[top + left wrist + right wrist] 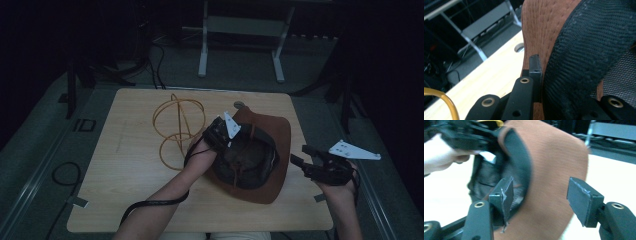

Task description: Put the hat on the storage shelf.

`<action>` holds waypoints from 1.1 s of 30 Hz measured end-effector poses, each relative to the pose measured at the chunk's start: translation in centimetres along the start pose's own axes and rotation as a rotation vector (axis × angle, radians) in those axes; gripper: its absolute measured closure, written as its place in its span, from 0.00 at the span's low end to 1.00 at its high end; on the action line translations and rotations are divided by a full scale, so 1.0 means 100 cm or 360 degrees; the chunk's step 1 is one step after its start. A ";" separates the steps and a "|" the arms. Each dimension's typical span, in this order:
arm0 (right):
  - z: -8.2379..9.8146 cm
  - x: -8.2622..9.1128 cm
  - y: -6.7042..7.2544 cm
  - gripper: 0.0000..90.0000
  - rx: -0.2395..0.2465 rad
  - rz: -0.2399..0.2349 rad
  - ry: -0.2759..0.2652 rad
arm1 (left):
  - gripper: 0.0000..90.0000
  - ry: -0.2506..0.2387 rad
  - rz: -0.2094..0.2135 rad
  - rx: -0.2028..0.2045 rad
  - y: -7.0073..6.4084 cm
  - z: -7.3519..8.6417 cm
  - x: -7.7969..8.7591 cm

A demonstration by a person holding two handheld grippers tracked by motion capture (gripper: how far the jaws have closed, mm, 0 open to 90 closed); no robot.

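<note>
A brown hat (278,145) lies upside down on the wooden table (130,165), its black mesh lining (247,157) facing up. My left gripper (226,134) is shut on the hat's left edge. In the left gripper view one finger (535,67) presses the brown brim (541,30), and the black band (594,45) covers the other jaw. My right gripper (299,154) stands open just right of the brim. In the right gripper view its pads (584,197) straddle the brim's edge (554,165) without touching it, and the left gripper (466,137) holds the far side.
Yellow wire hoops (177,125) stand on the table left of the hat, seen also as a yellow hoop (446,102) beside my left gripper. A round hole (239,105) sits near the table's back edge. A metal stand (240,30) and cables are on the floor behind.
</note>
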State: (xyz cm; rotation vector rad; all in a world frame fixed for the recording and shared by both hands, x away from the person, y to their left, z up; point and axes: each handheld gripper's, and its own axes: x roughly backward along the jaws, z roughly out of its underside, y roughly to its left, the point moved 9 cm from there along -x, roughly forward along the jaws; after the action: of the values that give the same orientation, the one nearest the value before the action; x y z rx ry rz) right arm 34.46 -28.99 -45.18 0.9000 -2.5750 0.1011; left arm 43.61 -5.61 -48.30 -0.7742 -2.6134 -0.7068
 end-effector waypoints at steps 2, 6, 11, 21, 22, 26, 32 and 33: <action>0.002 0.001 -0.005 0.45 -0.0014 0.0019 0.0004 | 0.97 -0.0031 0.0012 -0.0005 0.001 0.000 0.005; 0.013 0.002 -0.032 0.49 -0.0059 0.0107 0.0039 | 0.97 -0.0106 0.0059 -0.0026 0.004 0.001 0.014; 0.020 -0.004 -0.048 0.54 -0.0092 0.0125 0.0061 | 0.97 -0.0156 0.0118 -0.0004 0.010 0.007 0.023; 0.012 -0.021 -0.032 0.56 -0.0009 -0.0020 0.0048 | 0.97 -0.0390 0.0267 -0.0080 0.007 0.005 0.041; 0.011 -0.023 -0.029 0.56 0.0004 -0.0034 0.0048 | 0.97 -0.0403 0.0275 -0.0094 0.006 0.004 0.043; 0.007 -0.031 -0.018 0.56 0.0039 -0.0094 0.0060 | 0.97 -0.0429 0.0324 -0.0125 0.003 0.005 0.047; 0.005 -0.043 -0.001 0.58 0.0093 -0.0175 0.0073 | 0.97 -0.0575 0.0473 -0.0195 -0.006 0.001 0.061; 0.005 -0.043 -0.001 0.58 0.0093 -0.0175 0.0073 | 0.97 -0.0575 0.0473 -0.0195 -0.006 0.001 0.061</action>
State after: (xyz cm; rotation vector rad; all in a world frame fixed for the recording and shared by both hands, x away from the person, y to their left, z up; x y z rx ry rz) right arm 37.40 -26.69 -47.41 1.0462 -2.4862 0.1639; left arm 38.35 -3.49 -45.94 -1.4086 -2.6889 -0.6964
